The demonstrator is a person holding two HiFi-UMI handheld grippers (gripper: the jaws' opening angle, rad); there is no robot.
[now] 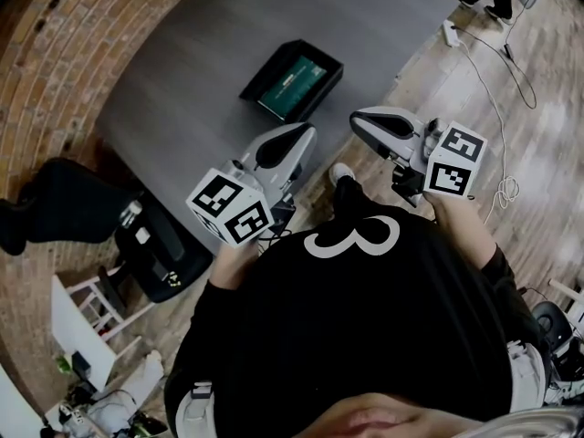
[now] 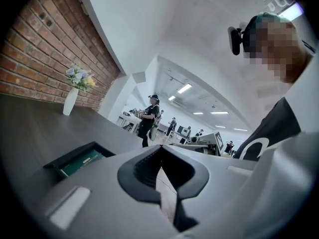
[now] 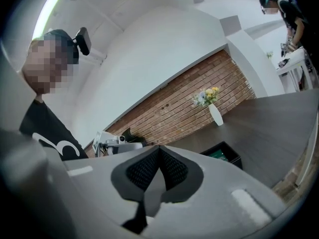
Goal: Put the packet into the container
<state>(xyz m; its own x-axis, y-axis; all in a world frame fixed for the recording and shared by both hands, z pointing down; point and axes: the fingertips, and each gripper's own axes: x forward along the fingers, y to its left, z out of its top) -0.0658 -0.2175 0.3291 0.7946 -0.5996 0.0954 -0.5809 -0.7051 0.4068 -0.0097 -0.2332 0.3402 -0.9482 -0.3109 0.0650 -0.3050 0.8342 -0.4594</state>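
A black open container (image 1: 292, 80) stands on the grey table (image 1: 201, 71), with a green packet (image 1: 294, 82) lying flat inside it. Both grippers hang in the air off the table's near edge, in front of the person's black shirt. My left gripper (image 1: 306, 133) points toward the container, its jaws shut with nothing between them (image 2: 160, 148). In its view the container (image 2: 75, 161) and packet (image 2: 82, 163) lie low on the left. My right gripper (image 1: 360, 121) is also shut and empty (image 3: 158, 148); the container (image 3: 224, 155) shows to its right.
A white vase of flowers (image 2: 72, 96) stands at the table's far end by the brick wall (image 3: 199, 91). A black chair (image 1: 155, 245) sits left of the person. Cables (image 1: 511, 62) trail over the wooden floor on the right. People stand in the background (image 2: 148, 116).
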